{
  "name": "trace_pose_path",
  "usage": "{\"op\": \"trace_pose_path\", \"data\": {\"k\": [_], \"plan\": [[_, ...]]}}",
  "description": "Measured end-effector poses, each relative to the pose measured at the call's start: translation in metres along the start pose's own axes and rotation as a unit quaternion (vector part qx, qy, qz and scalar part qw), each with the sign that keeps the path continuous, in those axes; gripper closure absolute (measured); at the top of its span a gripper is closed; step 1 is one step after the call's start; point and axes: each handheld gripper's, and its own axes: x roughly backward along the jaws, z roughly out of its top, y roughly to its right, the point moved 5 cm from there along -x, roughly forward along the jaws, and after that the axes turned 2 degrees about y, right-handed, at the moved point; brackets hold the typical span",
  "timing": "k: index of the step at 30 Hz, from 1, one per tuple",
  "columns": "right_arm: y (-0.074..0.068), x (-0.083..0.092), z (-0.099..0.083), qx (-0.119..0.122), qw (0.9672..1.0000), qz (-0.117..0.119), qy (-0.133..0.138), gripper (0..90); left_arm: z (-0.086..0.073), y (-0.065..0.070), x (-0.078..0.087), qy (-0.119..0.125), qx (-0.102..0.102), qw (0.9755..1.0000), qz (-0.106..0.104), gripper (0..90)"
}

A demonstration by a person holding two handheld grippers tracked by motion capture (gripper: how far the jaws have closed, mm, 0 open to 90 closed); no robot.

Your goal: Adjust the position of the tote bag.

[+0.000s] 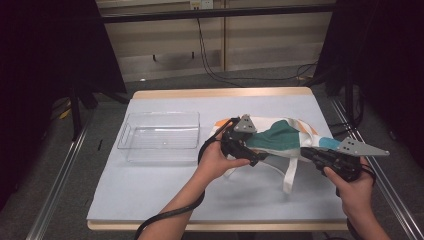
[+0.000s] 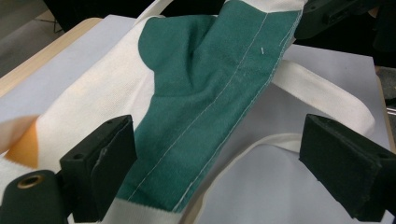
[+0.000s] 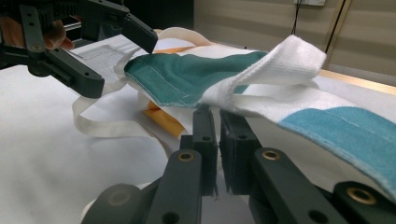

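Note:
A cream tote bag (image 1: 280,137) with green, teal and orange patches lies on the right half of the table, partly lifted. My left gripper (image 1: 256,152) is at the bag's left end, open. In the left gripper view the bag's green edge (image 2: 210,84) runs between the wide-spread jaws of that gripper (image 2: 224,158), close to the left one, with neither pad pressing it. My right gripper (image 1: 304,152) is shut on the bag's right edge. In the right gripper view its jaws (image 3: 217,135) pinch cream fabric below a folded strap (image 3: 289,63), and the left gripper (image 3: 116,56) is farther off.
A clear plastic bin (image 1: 160,135) stands to the left of the bag, nothing in it. A pale cover (image 1: 165,185) lies over the wooden table. One long cream strap (image 1: 290,175) trails toward the front edge. Dark stands and cables flank the table.

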Motion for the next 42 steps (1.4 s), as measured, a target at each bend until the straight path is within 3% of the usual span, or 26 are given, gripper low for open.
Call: {"op": "trace_pose_path", "data": {"k": [5, 23, 25, 30, 34, 42], "plan": [[0.002, 0.000, -0.001, -0.003, 1.0000, -0.002, 0.000, 84.2, 0.000, -0.003, -0.004, -0.005, -0.003, 0.9999, 0.014, 11.3], [0.003, -0.001, 0.006, -0.015, 0.9999, -0.004, 0.008, 84.3, -0.005, -0.008, -0.018, -0.014, -0.011, 0.9995, 0.025, 11.7], [0.003, -0.001, 0.006, -0.017, 0.9998, -0.004, 0.009, 84.3, -0.006, -0.009, -0.019, -0.018, -0.017, 0.9993, 0.029, 13.9], [0.004, 0.000, 0.006, -0.017, 0.9998, -0.003, 0.009, 85.1, -0.007, -0.012, -0.018, -0.015, -0.008, 0.9993, 0.035, 25.4], [0.005, -0.001, 0.006, -0.016, 0.9998, -0.005, 0.007, 87.7, -0.006, -0.012, -0.016, -0.021, -0.019, 0.9988, 0.040, 29.2], [0.005, -0.002, 0.008, -0.015, 0.9998, -0.008, 0.013, 89.8, -0.004, -0.013, -0.012, -0.001, -0.005, 0.9992, 0.039, 34.7]]}}
